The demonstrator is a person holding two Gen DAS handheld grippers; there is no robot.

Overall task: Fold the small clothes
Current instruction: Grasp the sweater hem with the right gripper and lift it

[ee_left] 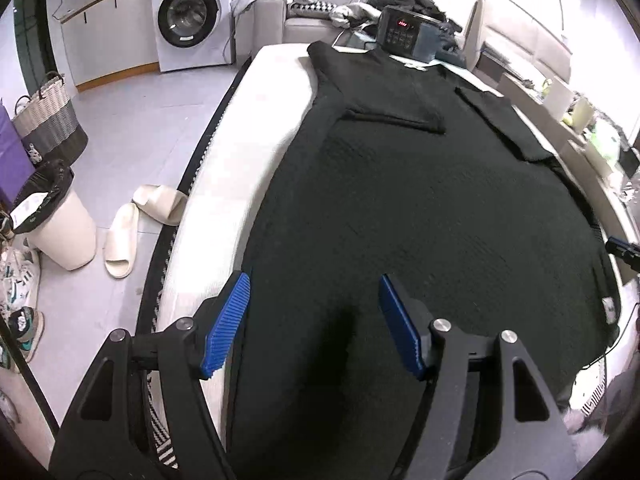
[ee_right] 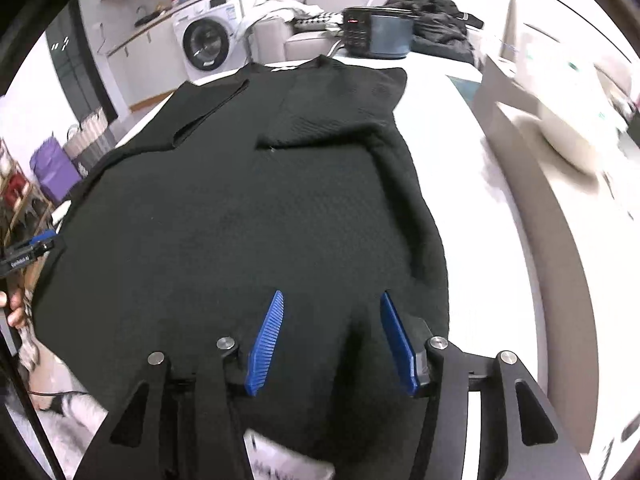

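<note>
Your left gripper (ee_left: 314, 292) & right gripper (ee_right: 330, 308) both hang part-open w/ nothing gripped, over the black shirt (ee_left: 420, 208) lying flat on the white table (ee_left: 256, 128), sleeves folded in.

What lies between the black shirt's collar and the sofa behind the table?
In the left wrist view, a black keypad box with a red display lies between the black shirt and the sofa.

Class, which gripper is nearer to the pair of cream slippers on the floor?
Left. The left gripper hangs over the black shirt's edge on the slippers' side; the right gripper hangs over the opposite edge, the whole shirt between.
</note>
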